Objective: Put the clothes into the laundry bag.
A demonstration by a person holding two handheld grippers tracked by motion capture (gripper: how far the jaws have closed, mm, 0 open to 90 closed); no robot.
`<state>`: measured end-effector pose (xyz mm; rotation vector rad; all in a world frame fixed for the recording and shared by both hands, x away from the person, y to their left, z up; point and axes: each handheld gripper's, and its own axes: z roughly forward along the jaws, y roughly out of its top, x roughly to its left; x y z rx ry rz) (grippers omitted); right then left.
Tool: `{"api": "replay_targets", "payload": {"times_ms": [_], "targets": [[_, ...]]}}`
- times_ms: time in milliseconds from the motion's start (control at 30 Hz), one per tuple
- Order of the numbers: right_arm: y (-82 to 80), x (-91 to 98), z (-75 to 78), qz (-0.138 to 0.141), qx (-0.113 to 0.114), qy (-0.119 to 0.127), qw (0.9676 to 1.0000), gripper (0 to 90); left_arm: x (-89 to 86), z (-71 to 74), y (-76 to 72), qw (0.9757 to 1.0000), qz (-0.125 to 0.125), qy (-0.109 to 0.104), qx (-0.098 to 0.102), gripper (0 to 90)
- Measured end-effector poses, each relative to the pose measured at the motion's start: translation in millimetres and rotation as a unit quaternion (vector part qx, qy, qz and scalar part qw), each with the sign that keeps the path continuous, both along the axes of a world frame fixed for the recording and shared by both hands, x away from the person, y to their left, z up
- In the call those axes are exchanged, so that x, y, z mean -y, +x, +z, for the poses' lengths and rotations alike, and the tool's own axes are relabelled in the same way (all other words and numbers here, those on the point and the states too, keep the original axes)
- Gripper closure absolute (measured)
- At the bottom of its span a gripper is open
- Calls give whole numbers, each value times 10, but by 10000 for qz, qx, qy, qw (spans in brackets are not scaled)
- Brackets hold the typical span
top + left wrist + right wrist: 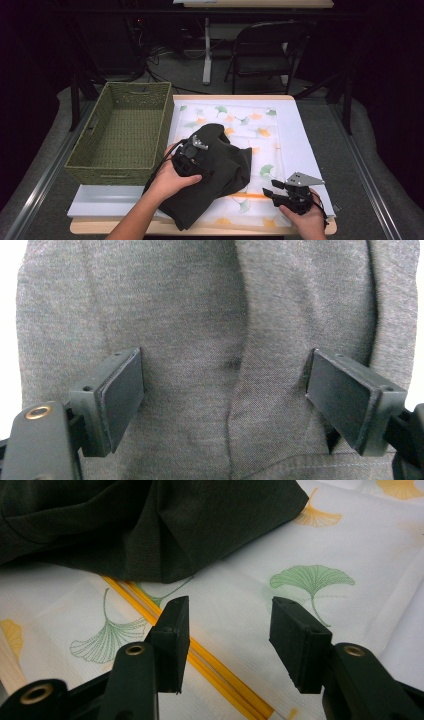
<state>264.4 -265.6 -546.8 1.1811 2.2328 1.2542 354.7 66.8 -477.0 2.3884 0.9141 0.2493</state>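
Note:
A dark grey garment (220, 172) lies folded and bunched on a white cloth printed with ginkgo leaves (272, 130). My left gripper (192, 152) hovers just over the garment, pointing down at it. In the left gripper view its jaws stand wide apart over the grey fabric (225, 330), with nothing pinched between the pads (122, 390). My right gripper (280, 192) rests low near the table's front right corner, open. In the right gripper view its fingers (175, 630) frame bare cloth and an orange stripe (210, 665), with the garment's edge (165, 535) lying beyond them.
A woven green basket (122, 132) stands at the left of the table, beside the cloth. Behind the table are a folding chair (265, 50) and a desk leg (206, 47) on the floor. The cloth's right half (295, 145) lies bare.

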Motion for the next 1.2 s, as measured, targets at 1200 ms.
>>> {"api": "replay_targets", "payload": {"times_ms": [1200], "targets": [[12,-19,-7,22,21,-45,10000,496,73,-481,173,9992,71,95,-376,125]]}}
